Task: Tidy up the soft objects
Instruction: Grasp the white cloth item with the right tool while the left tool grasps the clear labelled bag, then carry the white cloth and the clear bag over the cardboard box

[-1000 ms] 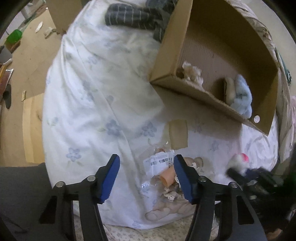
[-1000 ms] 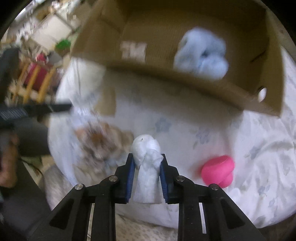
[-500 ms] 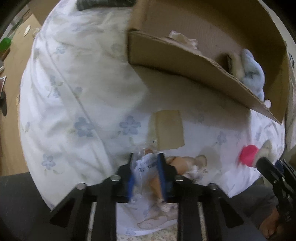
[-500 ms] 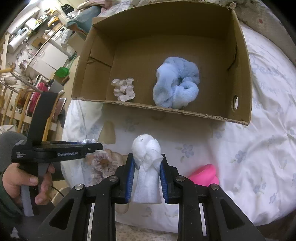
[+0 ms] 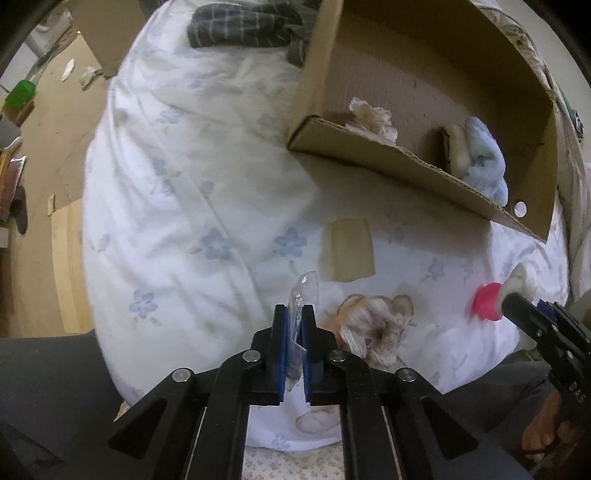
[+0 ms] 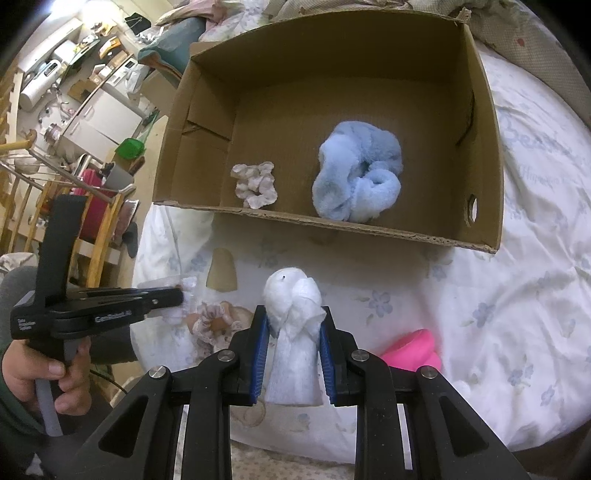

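My left gripper [image 5: 294, 317] is shut on a clear plastic bag [image 5: 301, 295], held above the floral bedsheet. A frilly scrunchie [image 5: 373, 325] lies on the sheet just right of it. My right gripper [image 6: 293, 321] is shut on a white rolled soft toy [image 6: 293, 332], held above the bed in front of the cardboard box [image 6: 362, 229]. Inside the box lie a blue fluffy item [image 6: 358, 177] and a pale frilly scrunchie [image 6: 256, 181]. A pink soft object [image 6: 413, 350] lies on the sheet right of my right gripper.
A tan paper patch [image 5: 349, 254] lies on the sheet before the box. Dark plaid cloth [image 5: 243, 26] lies at the bed's far end. The bed edge drops to the floor on the left, with a green container [image 5: 20, 92] and furniture [image 6: 92, 110] beyond.
My left gripper closed on the plastic bag and lifted it off the scrunchie. My right gripper kept hold of the white toy and rose slightly toward the box.
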### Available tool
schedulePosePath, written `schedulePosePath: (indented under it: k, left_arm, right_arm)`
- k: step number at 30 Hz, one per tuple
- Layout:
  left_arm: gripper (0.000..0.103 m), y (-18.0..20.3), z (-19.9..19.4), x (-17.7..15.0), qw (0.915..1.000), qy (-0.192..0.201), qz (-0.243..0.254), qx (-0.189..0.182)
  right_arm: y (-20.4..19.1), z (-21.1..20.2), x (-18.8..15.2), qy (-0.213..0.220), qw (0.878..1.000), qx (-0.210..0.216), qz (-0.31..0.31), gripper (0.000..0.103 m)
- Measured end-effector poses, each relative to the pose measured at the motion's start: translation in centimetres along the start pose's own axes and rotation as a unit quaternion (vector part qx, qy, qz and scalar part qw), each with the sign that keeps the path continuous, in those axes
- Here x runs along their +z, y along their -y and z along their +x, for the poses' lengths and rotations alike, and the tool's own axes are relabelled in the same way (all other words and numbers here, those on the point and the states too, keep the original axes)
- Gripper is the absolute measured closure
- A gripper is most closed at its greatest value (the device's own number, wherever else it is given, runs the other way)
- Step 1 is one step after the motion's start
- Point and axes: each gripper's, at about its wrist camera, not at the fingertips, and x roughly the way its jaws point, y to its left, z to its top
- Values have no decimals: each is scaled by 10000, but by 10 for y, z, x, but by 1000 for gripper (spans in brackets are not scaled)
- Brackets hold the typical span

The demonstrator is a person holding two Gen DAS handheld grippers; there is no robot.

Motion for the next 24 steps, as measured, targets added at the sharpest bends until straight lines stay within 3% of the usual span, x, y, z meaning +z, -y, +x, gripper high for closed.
schedulePosePath:
  k: [7, 13, 24]
  left_arm:
    - [97, -2, -14, -5, 9993, 324, 165, 61]
    - [97, 2, -42, -6, 9960, 822, 297, 177]
    - [97, 43, -98, 28, 9854, 1547, 690, 156]
  right_arm:
    - [-4, 1, -5, -86, 9999, -45, -71, 76]
    - [-7, -9, -9, 70, 10000, 46, -40, 76]
    - [-15, -53, 17, 1130, 9931, 297, -51, 76]
